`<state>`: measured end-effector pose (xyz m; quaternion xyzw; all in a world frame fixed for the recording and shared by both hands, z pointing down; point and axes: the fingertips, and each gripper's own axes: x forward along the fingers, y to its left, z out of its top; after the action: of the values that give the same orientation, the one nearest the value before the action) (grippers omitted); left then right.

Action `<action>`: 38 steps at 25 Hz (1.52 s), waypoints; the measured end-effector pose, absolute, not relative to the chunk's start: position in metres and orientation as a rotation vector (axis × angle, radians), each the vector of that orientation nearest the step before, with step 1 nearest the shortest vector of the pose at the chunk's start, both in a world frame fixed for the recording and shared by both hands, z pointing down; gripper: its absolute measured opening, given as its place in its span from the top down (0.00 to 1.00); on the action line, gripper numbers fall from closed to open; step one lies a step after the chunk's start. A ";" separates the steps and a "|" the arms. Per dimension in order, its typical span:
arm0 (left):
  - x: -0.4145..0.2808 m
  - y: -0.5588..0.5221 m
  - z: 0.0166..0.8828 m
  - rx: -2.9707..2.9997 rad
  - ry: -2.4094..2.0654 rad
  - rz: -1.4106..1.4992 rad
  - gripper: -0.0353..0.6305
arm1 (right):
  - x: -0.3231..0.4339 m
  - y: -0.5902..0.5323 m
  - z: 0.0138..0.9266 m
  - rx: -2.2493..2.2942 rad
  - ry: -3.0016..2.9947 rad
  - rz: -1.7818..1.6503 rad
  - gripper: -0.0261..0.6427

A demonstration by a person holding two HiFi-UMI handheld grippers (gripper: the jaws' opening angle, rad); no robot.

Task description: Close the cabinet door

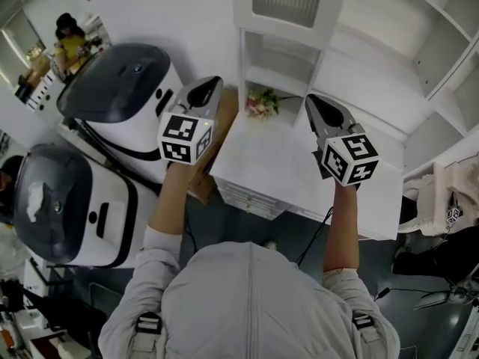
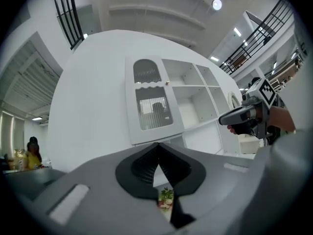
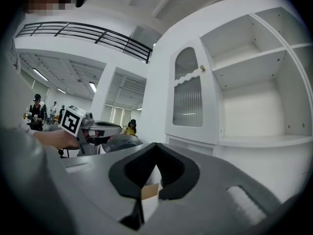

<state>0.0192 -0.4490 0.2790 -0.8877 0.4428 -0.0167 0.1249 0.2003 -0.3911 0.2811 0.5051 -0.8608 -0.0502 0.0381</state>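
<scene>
White arched cabinet door (image 2: 151, 102) with ribbed glass panes and a small knob stands left of the open shelves (image 2: 195, 102), beyond the surface (image 1: 277, 163), its seating indeterminate; left gripper (image 2: 157, 148) and right gripper (image 3: 156, 146) jaws closed, empty.

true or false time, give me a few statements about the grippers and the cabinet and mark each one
1. The left gripper has its jaws together. True.
2. The right gripper clamps the door knob. False: it holds nothing and is well short of the cabinet door.
3. A bunch of flowers sits on the white counter. True.
4. The shelves beside the door hold plates. False: no plates show there.
</scene>
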 end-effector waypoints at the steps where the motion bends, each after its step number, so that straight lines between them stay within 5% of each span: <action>1: 0.011 -0.446 0.281 -2.587 1.292 -0.049 0.92 | 0.192 -0.389 0.281 1.550 -2.637 -0.158 0.96; 19: -0.058 -0.410 0.282 -2.578 1.195 -0.016 0.92 | 0.103 -0.360 0.277 1.590 -2.571 -0.254 0.96; 38: -0.056 -0.398 0.280 -2.566 1.160 -0.029 0.92 | 0.098 -0.354 0.279 1.579 -2.525 -0.270 0.96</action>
<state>-0.0557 -0.3978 0.2798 -0.8992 0.4064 -0.0100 0.1621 0.0984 -0.3545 0.2793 0.5264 -0.8421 -0.0900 0.0755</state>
